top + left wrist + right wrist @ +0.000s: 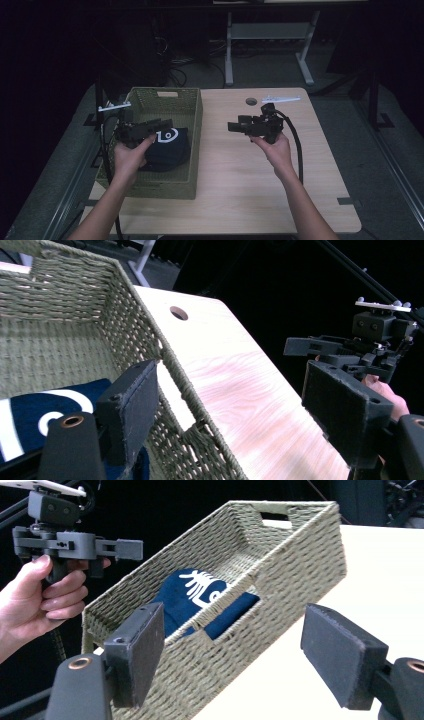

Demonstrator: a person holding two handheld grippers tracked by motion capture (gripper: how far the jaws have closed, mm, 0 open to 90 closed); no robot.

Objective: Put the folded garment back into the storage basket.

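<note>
A green woven basket (197, 130) stands on the left half of the wooden table (240, 190). Inside it lies a folded navy cloth with white print (167, 145). My left gripper (165, 123) hovers over the basket, pointing right, open and empty. My right gripper (232, 126) is held above the table's middle, pointing left at the basket, also open and empty. In the left gripper view, the left gripper (235, 410) spans the basket's wall (50, 295), with the cloth (30, 410) below. In the right gripper view, the right gripper (240, 655) faces the basket (300, 565) and the cloth (200, 597).
A round hole (251, 101) pierces the table near its far edge. A white desk frame (270, 30) and floor cables (175, 70) lie beyond the table. Bare tabletop stretches to the right and front of the basket.
</note>
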